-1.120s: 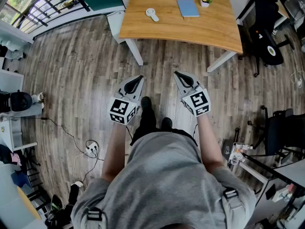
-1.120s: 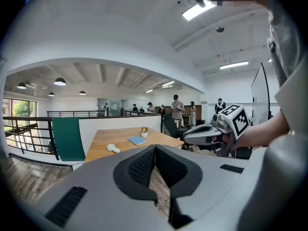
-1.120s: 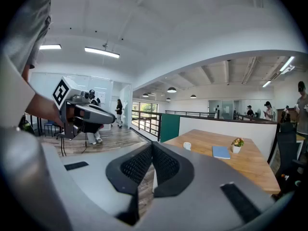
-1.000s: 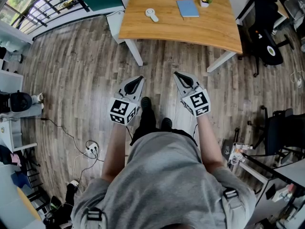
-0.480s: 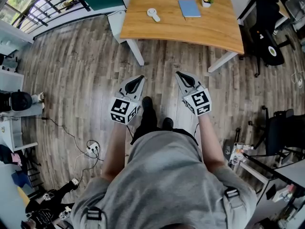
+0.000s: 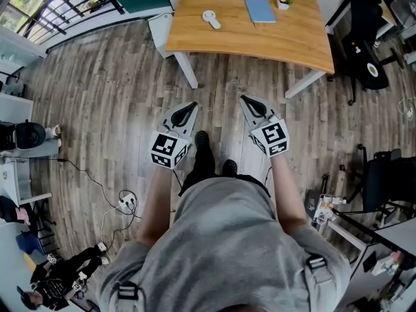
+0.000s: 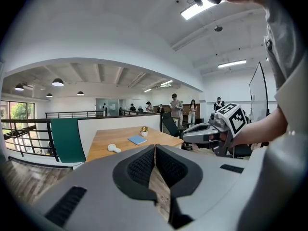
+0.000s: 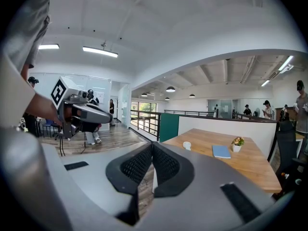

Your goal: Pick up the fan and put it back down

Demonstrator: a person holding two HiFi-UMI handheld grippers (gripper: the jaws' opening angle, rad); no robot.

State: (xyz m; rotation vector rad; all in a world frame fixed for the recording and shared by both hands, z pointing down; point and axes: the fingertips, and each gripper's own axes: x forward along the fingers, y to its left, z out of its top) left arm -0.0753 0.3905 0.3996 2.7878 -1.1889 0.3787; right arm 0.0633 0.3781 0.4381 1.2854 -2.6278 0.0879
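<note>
Item, fan [image 6: 209, 19]: lies on the far wooden table [image 6: 260, 39], handle angled near-right, well apart from my left gripper [image 6: 188, 107] and right gripper [image 6: 247, 100], both closed on nothing; I judge neither clearly nearer.

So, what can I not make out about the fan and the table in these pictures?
- Fan: too small in all three views, so its blades and switch cannot be told.
- Table: in the head view the picture's top edge cuts off its far side. In the left gripper view the gripper's own body hides its near part.
- Potted plant: too small to tell its kind.
</note>
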